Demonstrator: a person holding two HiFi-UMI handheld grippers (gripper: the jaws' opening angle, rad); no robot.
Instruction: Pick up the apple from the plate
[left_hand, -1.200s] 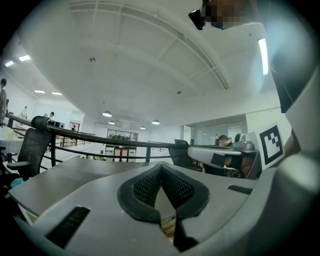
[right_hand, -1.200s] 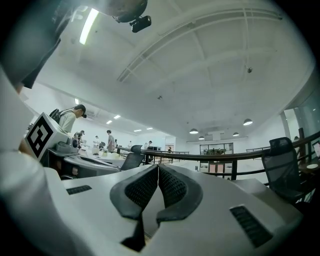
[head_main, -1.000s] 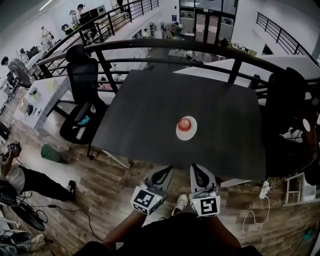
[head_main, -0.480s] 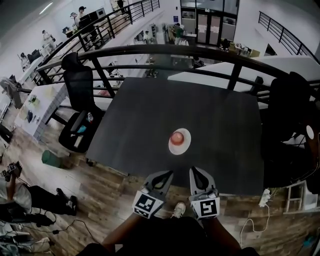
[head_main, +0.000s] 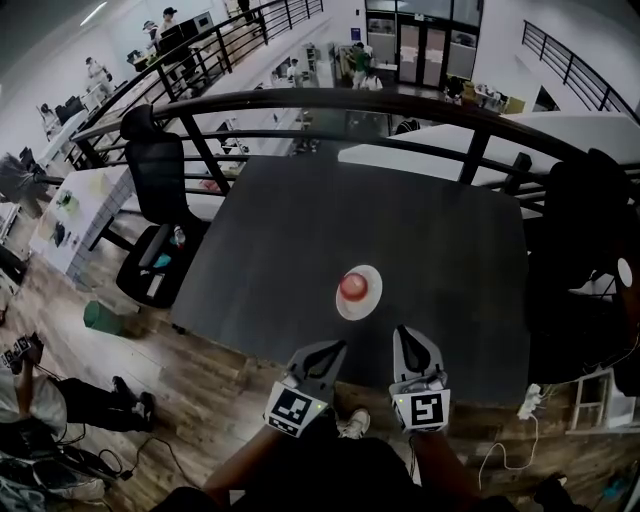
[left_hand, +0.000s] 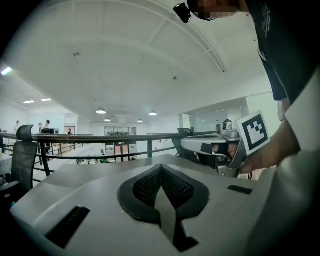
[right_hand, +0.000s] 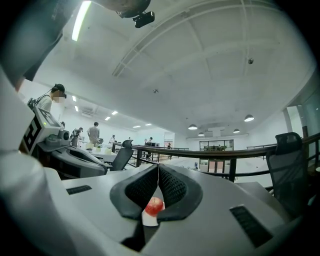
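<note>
A red apple (head_main: 351, 286) sits on a small white plate (head_main: 365, 299) on the dark table (head_main: 300, 230), a little in from its near edge. Both grippers are held low over the table's near edge, short of the plate. My left gripper (head_main: 334, 348) has its jaws together with nothing in them, and its tips meet in its own view (left_hand: 161, 168). My right gripper (head_main: 408, 334) is also shut and empty. In the right gripper view (right_hand: 158, 168) the apple (right_hand: 155, 205) and plate (right_hand: 148, 220) show farther off, through the gap below the tips.
A black curved railing (head_main: 330, 100) runs along the table's far side. Office chairs stand at the left (head_main: 160, 170) and right (head_main: 580, 230). Wooden floor lies below the near edge, with a power strip and cable (head_main: 527, 400) at the right.
In the head view the plate and apple have drawn nearer and lower. Both grippers have advanced over the table's near edge, the right one drifting slightly rightwards. Both jaws stay shut.
</note>
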